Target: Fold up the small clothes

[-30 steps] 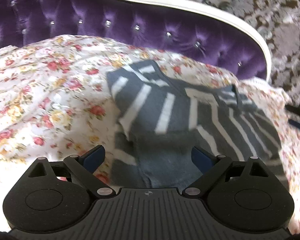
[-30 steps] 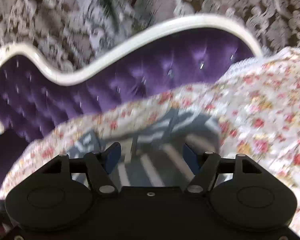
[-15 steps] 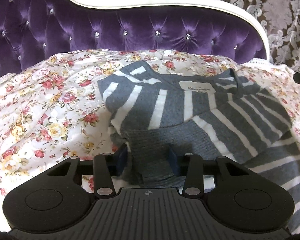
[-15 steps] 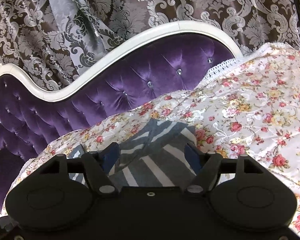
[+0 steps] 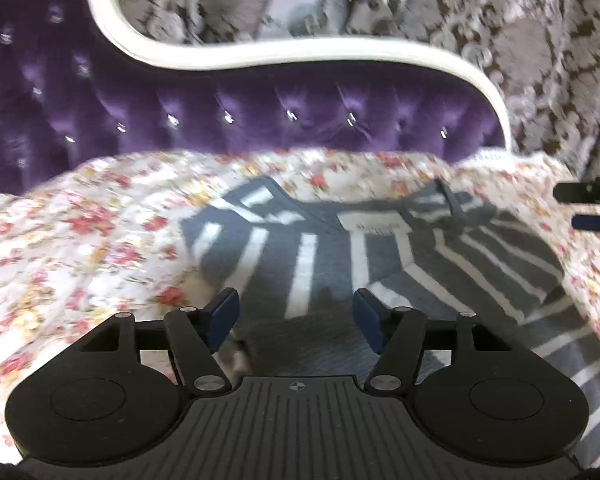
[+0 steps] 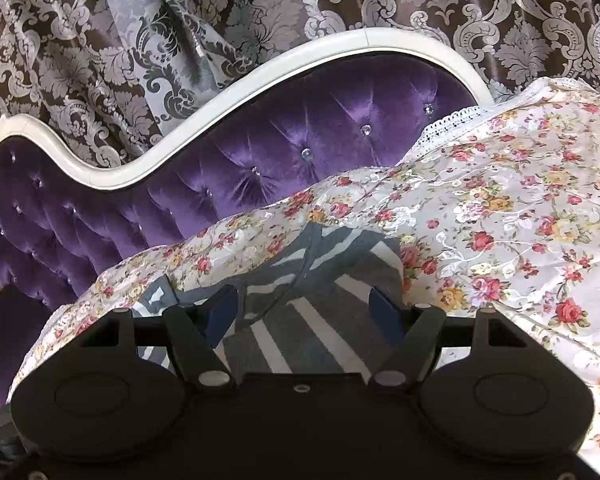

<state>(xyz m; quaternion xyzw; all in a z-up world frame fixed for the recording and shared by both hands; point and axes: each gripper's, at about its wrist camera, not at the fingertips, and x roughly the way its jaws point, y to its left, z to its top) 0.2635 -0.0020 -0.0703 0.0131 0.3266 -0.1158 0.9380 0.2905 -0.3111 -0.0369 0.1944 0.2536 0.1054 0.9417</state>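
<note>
Striped sweater (image 5: 300,248), grey with white bands, lies partly folded ahead of my left gripper (image 5: 296,316), whose jaws are opening, pads clear of the knit; right gripper (image 6: 304,308) spread, released.

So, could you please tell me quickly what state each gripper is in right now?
Left gripper: opening, pads clear of the striped sweater under it, holding nothing.
Right gripper: open above the same sweater, holding nothing.
</note>
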